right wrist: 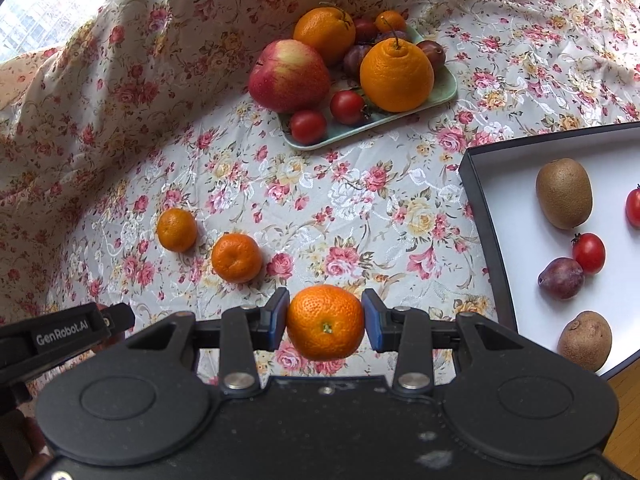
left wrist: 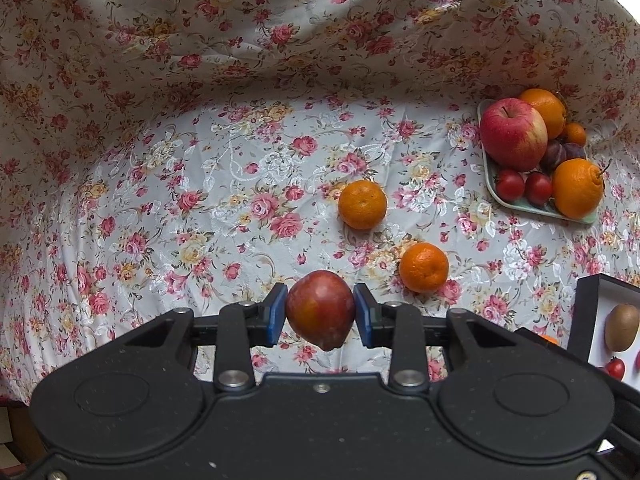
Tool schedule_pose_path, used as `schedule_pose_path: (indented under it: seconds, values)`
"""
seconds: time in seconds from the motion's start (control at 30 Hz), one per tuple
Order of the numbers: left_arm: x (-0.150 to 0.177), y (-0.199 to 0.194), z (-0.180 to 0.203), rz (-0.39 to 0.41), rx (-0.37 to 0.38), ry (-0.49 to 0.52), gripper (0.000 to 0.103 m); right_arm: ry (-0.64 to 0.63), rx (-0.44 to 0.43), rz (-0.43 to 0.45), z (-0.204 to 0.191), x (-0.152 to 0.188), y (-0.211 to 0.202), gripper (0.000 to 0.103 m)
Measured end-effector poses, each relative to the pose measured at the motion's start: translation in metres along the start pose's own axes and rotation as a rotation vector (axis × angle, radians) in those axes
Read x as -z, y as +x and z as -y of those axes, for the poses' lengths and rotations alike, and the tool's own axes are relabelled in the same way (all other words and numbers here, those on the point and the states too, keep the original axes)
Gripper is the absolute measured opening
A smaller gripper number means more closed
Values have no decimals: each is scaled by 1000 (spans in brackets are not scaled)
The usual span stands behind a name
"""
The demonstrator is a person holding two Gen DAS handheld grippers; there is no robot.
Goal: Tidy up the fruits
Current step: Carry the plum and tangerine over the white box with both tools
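Note:
My left gripper (left wrist: pixel 320 312) is shut on a dark red plum (left wrist: pixel 320 309), held above the floral cloth. Two tangerines (left wrist: pixel 362 204) (left wrist: pixel 423 267) lie on the cloth just beyond it. My right gripper (right wrist: pixel 325 322) is shut on a tangerine (right wrist: pixel 325 322), stem end facing the camera. The same two loose tangerines (right wrist: pixel 176 229) (right wrist: pixel 236 257) lie to its left. A pale green tray (right wrist: pixel 440 96) at the back holds an apple (right wrist: pixel 289 75), oranges, plums and cherry tomatoes. A black box (right wrist: pixel 486 216) with a white floor sits at right, holding kiwis (right wrist: pixel 564 193), a plum and cherry tomatoes.
The floral cloth (left wrist: pixel 224 184) rises in folds behind and to the left, walling in the work area. The left gripper's body (right wrist: pixel 60 332) shows at the lower left of the right wrist view. The box's corner (left wrist: pixel 588 312) appears at the right edge of the left wrist view.

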State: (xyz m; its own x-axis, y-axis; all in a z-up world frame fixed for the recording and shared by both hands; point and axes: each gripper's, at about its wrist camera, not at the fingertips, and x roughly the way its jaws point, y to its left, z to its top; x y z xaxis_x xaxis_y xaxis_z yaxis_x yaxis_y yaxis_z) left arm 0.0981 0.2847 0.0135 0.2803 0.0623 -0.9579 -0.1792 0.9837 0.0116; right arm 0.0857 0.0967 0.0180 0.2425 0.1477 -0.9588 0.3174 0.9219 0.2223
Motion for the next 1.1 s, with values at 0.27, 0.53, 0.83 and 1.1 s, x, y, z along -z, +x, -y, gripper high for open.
schedule_pose_path:
  seconds: [0.27, 0.53, 0.83, 1.1]
  values:
    - [2, -2, 31, -1, 31, 57, 44, 111, 42, 64, 47, -19, -14, 40]
    - [4, -2, 65, -16, 72, 96, 44, 193, 62, 104, 97, -28, -29, 40]
    - [7, -4, 111, -19, 106, 146, 44, 335, 47, 160, 170, -40, -58, 40]
    - [20, 1, 170, -37, 128, 208, 44, 442, 71, 203, 237, -40, -80, 40]
